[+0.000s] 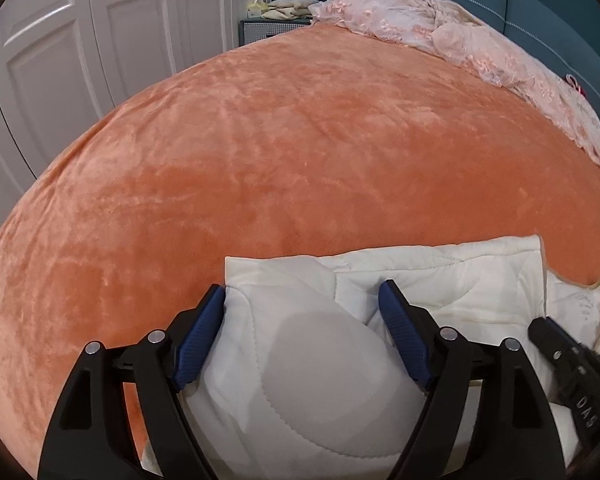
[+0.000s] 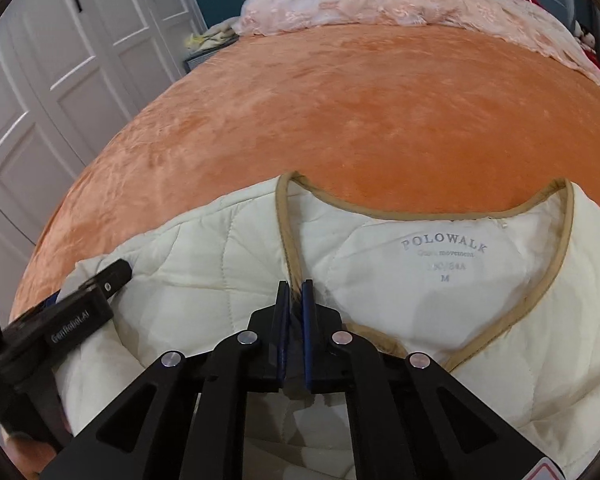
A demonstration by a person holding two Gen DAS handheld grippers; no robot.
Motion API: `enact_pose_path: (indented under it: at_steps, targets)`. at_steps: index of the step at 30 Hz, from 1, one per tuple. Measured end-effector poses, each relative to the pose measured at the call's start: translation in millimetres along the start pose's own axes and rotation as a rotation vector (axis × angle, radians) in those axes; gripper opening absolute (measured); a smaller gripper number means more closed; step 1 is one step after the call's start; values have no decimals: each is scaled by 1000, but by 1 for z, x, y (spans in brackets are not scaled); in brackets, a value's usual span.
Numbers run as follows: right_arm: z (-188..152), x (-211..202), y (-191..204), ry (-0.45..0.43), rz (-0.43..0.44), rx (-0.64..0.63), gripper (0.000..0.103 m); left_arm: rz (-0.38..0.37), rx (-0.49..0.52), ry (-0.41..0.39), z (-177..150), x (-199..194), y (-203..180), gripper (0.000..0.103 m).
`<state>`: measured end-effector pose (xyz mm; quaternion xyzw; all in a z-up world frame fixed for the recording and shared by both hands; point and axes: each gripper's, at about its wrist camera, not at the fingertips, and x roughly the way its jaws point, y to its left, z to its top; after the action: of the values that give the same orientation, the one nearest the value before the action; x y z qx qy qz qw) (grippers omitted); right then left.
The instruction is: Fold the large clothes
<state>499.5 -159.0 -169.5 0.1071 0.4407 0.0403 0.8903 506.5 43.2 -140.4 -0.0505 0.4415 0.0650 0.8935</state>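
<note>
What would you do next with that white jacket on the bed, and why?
Probably close the left gripper on the bunched sleeve fabric: its fingers stand wide apart around a fold of the cream quilted jacket, while the right gripper looks nearly shut at the tan-trimmed neckline, though a real pinch is unclear. Then a fold could begin on the orange blanket.

Each gripper, left gripper (image 1: pixel 302 300) and right gripper (image 2: pixel 296 286), has black angular plastic arms with round silver screws, ribbed dark blue pads (image 1: pixel 404 340), and white lettering on its body.
</note>
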Motion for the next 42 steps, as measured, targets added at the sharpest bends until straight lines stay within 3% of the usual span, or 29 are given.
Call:
enact_pose_path:
  at_steps: [1,3,6,11,15,18,20,23,26,30,32,33,36,39,42]
  targets:
    - [1,-12,-4,-31,-9,18,4,3,0,2,0,-1,0,77]
    - [0,-37,-18,-97,-115,54,6,13,1,12,1,-4,0,77]
    - [-9,-84,-77,-154,-111,206,8,14,18,-9,1,-28,-3,72]
    - [-17,-114,-147,-163,-163,284,14,-156,58,-68,-8,-89,-44,72]
    - [-14,-120,-174,-159,-162,301,15,-288,188,-64,-12,-121,-123,73]
    - [-12,-111,-183,-112,-157,268,15,-328,258,-23,-21,-118,-171,73]
    - [-13,-99,-186,-54,-131,253,15,-332,306,47,-33,-102,-201,72]
    - [-17,-88,-186,-26,-119,241,14,-259,365,120,-56,-72,-234,63]
    - [-20,-85,-192,-33,-145,255,0,-187,358,90,-64,-59,-237,66]
    - [-28,-86,-210,-92,-169,378,0,-178,279,85,-59,-53,-222,66]
    - [-23,-92,-197,-103,-247,330,2,-169,271,89,-54,-56,-218,63]
    - [-21,-102,-184,-135,-233,284,12,-157,270,56,-50,-68,-210,63]
    - [-18,-121,-147,-185,-106,173,12,-142,279,-37,-41,-96,-179,64]
    - [-16,-113,-104,-146,2,73,12,-133,206,-20,-34,-97,-137,64]
    - [-17,-85,-70,-63,10,-23,12,-127,158,60,-29,-75,-118,64]
